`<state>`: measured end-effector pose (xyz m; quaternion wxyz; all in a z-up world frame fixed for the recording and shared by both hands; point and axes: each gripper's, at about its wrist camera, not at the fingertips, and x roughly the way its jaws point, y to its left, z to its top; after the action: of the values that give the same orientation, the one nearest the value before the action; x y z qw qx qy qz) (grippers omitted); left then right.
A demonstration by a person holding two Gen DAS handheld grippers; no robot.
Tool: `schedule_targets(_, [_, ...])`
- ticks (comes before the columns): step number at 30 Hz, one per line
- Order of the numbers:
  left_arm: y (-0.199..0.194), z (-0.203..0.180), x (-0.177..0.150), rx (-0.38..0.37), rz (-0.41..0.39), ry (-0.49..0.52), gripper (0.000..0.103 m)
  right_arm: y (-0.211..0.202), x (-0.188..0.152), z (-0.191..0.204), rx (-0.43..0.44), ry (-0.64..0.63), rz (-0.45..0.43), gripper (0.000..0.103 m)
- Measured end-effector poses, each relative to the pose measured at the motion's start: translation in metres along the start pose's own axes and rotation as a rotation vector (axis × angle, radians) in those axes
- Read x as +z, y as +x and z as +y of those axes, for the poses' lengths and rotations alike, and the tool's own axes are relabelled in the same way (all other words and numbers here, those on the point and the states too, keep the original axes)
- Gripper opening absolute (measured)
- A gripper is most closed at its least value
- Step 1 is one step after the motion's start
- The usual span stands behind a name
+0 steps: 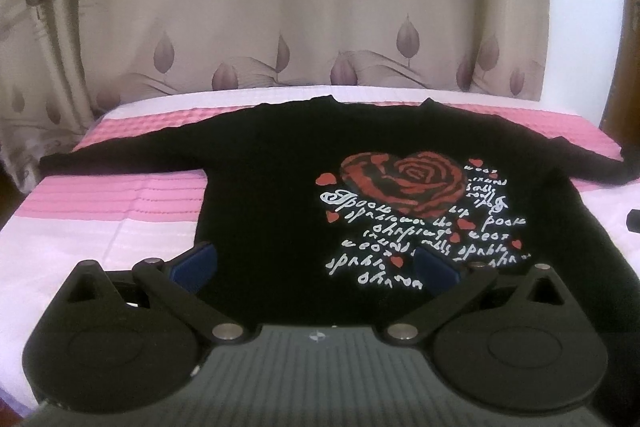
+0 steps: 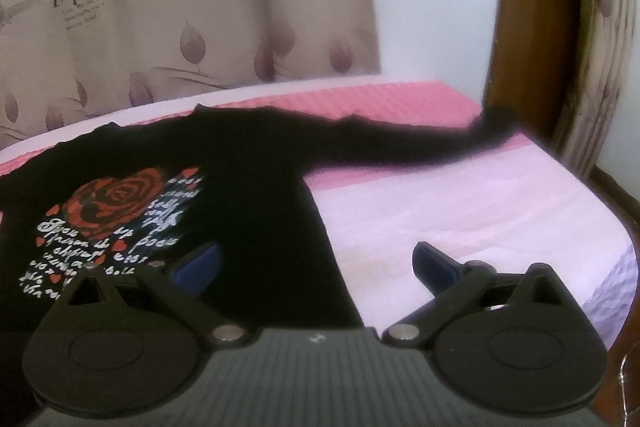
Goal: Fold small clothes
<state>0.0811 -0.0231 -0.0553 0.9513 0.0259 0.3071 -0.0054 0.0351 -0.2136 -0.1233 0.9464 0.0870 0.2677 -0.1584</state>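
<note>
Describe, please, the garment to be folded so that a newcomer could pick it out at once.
Start at the bed with the pink striped cover in front of the leaf-print curtain. Spread flat across it, sleeves out, lies a black long-sleeved top. It is the only garment there, marked by a red heart-shaped rose and white script on its front.

The left gripper has a dark grey ribbed body with a small pale mark at its front edge. On each side sits a flat black teardrop-shaped plate with a raised oval and a triangular cut-out near its tip. Black link bars run forward from silver round screws to two blue fingers. The right gripper is built the same: grey ribbed body, black plates, silver screws, blue fingers.
</note>
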Motion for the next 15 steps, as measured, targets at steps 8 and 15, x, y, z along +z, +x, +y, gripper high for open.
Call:
schedule_targets(8, [0.023, -0.006, 0.003, 0.01, 0.023, 0.002, 0.103, 0.028, 0.002, -0.01, 0.0, 0.016, 0.039, 0.103])
schedule_targets(15, [0.041, -0.01, 0.006, 0.023, 0.021, 0.012, 0.103, 0.046, 0.007, -0.019, 0.024, 0.028, 0.053, 0.103])
